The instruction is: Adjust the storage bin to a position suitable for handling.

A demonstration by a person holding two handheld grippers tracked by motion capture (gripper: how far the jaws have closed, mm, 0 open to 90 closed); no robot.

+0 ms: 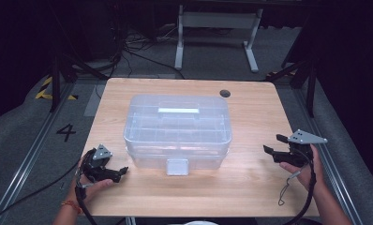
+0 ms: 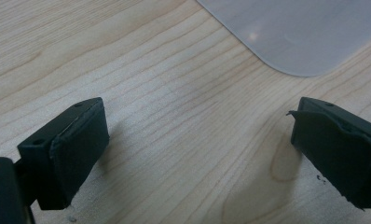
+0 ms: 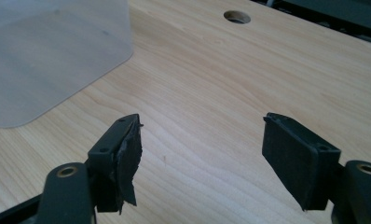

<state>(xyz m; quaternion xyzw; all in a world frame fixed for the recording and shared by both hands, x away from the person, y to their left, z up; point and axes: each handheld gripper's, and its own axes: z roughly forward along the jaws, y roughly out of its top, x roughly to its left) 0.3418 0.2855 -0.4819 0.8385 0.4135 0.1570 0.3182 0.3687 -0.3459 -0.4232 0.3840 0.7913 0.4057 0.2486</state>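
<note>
Both grippers, left gripper [image 1: 121, 170] and right gripper [image 1: 274, 144], gape empty beside the clear lidded plastic storage box [image 1: 177, 129]. Likely light, stiff, slick: take its front latch [image 1: 177, 166].

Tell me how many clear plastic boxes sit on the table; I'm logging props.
1. A clear plastic lidded box stands mid-table on the light wooden table, between the left tongs and right tongs. Its translucent inside may hide more.
</note>
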